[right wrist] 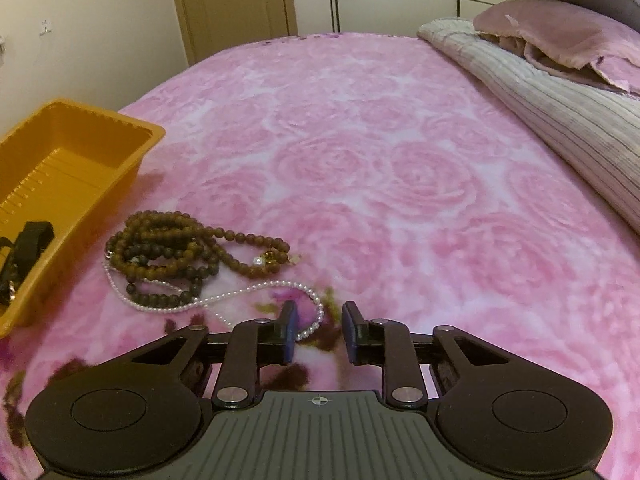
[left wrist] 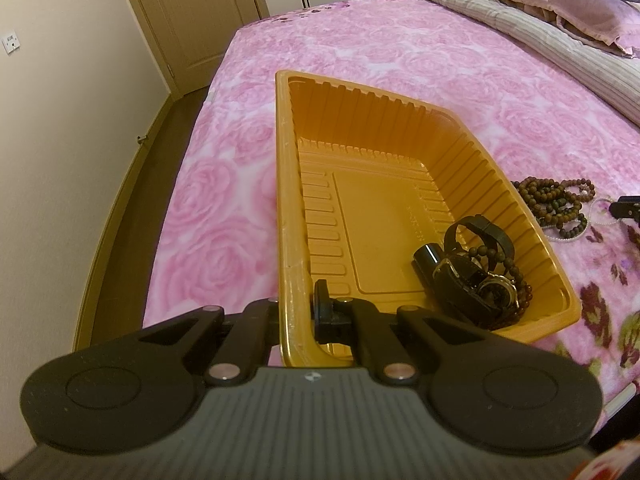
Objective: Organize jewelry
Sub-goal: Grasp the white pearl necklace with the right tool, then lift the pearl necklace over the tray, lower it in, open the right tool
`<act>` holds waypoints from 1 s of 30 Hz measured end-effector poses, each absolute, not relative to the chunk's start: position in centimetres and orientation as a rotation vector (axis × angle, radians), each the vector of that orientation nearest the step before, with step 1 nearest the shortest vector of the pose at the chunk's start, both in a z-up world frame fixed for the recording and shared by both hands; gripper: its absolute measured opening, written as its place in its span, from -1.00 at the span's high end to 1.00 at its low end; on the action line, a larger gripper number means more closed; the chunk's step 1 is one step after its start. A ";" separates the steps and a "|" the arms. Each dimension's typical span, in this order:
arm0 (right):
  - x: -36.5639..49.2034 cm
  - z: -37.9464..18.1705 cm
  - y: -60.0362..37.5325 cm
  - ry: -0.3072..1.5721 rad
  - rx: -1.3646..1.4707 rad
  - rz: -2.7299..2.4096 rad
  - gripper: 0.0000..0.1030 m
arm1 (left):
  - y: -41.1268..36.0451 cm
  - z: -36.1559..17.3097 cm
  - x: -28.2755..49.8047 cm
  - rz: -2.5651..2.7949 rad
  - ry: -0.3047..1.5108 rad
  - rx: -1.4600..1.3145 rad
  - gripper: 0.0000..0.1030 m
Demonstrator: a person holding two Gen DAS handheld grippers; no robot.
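Clamped on the tray's [left wrist: 285, 208] near rim, the left gripper [left wrist: 296, 316] steadies it, watches [left wrist: 476, 276] already inside. Beads [right wrist: 168, 256] and pearls [right wrist: 256, 292] are left just right of the tray; over the pearl loop, the right gripper [right wrist: 319, 332] is held slightly apart, empty.

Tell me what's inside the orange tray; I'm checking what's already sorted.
In the orange tray, near one corner, lies a tangled heap: a black-strapped watch, another black strap and dark beads. Anything beneath the heap is covered. The rest of the floor is bare.

Open pink bedspread [right wrist: 400, 168] beyond bead necklaces [right wrist: 168, 256]; orange tray [right wrist: 80, 120] at left.
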State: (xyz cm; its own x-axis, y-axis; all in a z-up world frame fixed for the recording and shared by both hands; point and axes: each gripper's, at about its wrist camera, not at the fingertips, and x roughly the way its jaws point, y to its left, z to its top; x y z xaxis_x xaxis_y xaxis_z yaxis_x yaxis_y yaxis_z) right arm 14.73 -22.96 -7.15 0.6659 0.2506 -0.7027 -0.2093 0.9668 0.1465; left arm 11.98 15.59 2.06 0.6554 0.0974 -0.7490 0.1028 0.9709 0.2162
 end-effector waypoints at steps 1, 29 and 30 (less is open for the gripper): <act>14.8 -7.2 -22.8 0.802 0.036 0.258 0.73 | 15.5 2.1 11.9 -0.004 0.857 0.250 0.95; 8.3 9.4 -20.8 0.406 -0.173 0.351 0.96 | 15.3 2.2 11.8 -0.007 0.849 0.250 0.94; 8.3 9.8 -20.6 0.400 -0.172 0.363 0.96 | 15.3 2.2 11.7 -0.008 0.848 0.250 0.94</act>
State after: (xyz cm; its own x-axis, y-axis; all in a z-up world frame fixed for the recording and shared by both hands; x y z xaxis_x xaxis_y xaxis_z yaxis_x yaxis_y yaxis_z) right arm 8.29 -20.58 9.77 0.8582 0.3103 -0.4090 -0.3773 0.9214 -0.0927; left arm 11.74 15.28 2.21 0.6632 0.0926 -0.7427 0.1059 0.9707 0.2156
